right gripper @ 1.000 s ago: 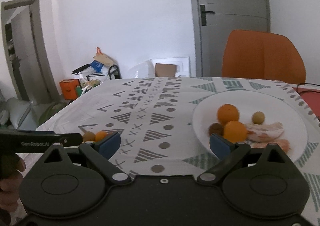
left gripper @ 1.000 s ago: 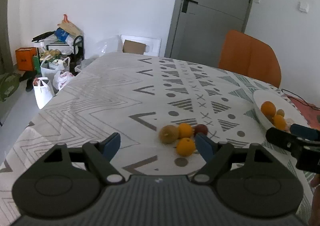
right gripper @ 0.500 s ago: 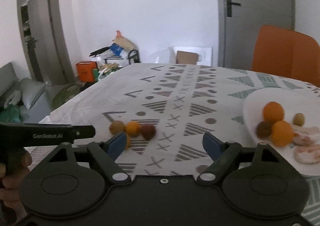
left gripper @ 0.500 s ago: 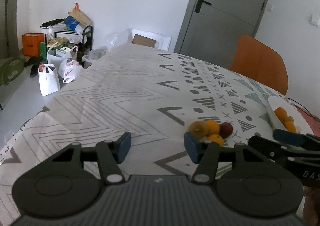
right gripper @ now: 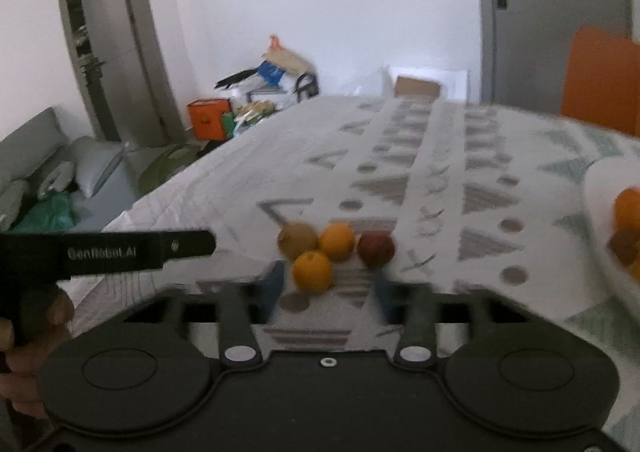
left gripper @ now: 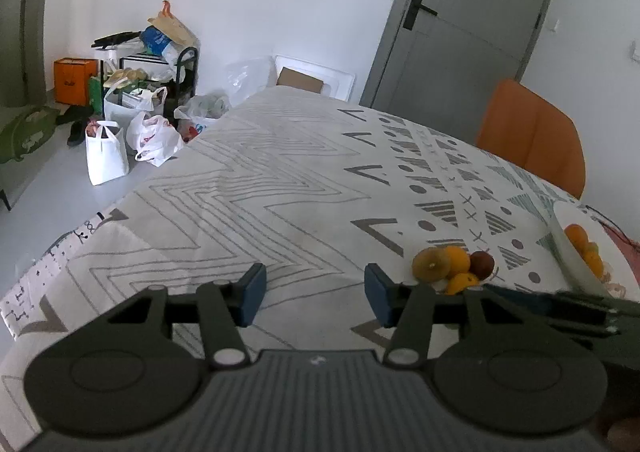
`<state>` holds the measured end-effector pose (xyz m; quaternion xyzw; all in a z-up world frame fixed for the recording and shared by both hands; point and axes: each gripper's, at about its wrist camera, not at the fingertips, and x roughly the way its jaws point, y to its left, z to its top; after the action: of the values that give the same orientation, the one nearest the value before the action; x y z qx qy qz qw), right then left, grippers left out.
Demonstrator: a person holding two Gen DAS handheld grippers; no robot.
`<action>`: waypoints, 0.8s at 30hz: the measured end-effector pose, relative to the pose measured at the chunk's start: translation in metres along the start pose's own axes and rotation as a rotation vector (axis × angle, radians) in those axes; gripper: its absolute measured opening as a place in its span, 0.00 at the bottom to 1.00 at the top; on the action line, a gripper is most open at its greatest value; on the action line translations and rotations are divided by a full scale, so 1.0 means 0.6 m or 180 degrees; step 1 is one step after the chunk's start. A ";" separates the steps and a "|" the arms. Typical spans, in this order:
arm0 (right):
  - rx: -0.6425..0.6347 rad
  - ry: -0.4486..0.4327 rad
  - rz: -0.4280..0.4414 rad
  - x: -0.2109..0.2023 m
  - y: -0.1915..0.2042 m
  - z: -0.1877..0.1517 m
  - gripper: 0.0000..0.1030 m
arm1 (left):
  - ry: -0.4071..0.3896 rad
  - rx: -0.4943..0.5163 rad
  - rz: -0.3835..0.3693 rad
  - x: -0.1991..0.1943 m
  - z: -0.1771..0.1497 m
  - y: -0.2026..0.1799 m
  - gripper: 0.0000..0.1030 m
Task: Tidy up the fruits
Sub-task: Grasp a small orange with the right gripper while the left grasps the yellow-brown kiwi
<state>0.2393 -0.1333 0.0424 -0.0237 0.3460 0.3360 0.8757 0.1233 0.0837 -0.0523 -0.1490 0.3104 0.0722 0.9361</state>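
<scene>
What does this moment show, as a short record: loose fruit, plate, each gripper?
loose fruit: four clustered on the tablecloth: near orange, far orange, brown fruit, red fruit
plate: white plate right of the cluster, with more fruit on it
left gripper: open, jaws have just been closing, nothing between them
right gripper: blurred, jaws apart, have just been closing; near orange at its tips, not gripped
</scene>
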 end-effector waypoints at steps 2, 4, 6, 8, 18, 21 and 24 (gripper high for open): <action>0.0001 -0.0020 0.0035 -0.005 -0.004 -0.003 0.19 | 0.0004 0.0038 -0.0007 0.002 0.000 -0.006 0.51; 0.0044 -0.0046 0.0082 -0.014 -0.008 -0.002 0.19 | 0.0014 0.0101 -0.0022 0.004 0.001 -0.016 0.51; 0.0027 -0.0100 0.0053 -0.025 -0.013 -0.002 0.19 | 0.0018 0.0159 -0.0051 0.006 0.001 -0.028 0.51; 0.0085 -0.0123 0.0049 -0.031 -0.023 0.001 0.19 | 0.0022 0.0204 -0.0069 0.009 0.002 -0.040 0.51; 0.0232 -0.0243 -0.0195 -0.051 -0.064 0.010 0.19 | 0.0085 0.0399 -0.0127 0.031 0.001 -0.087 0.51; 0.0267 -0.0278 -0.0225 -0.056 -0.074 0.011 0.19 | 0.0121 0.0447 -0.0145 0.041 0.001 -0.099 0.48; 0.0284 -0.0289 -0.0269 -0.056 -0.082 0.012 0.19 | 0.0117 0.0477 -0.0159 0.049 0.001 -0.107 0.39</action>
<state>0.2552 -0.1885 0.0590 0.0160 0.3192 0.2837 0.9041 0.1619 0.0244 -0.0545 -0.0875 0.3282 0.0228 0.9403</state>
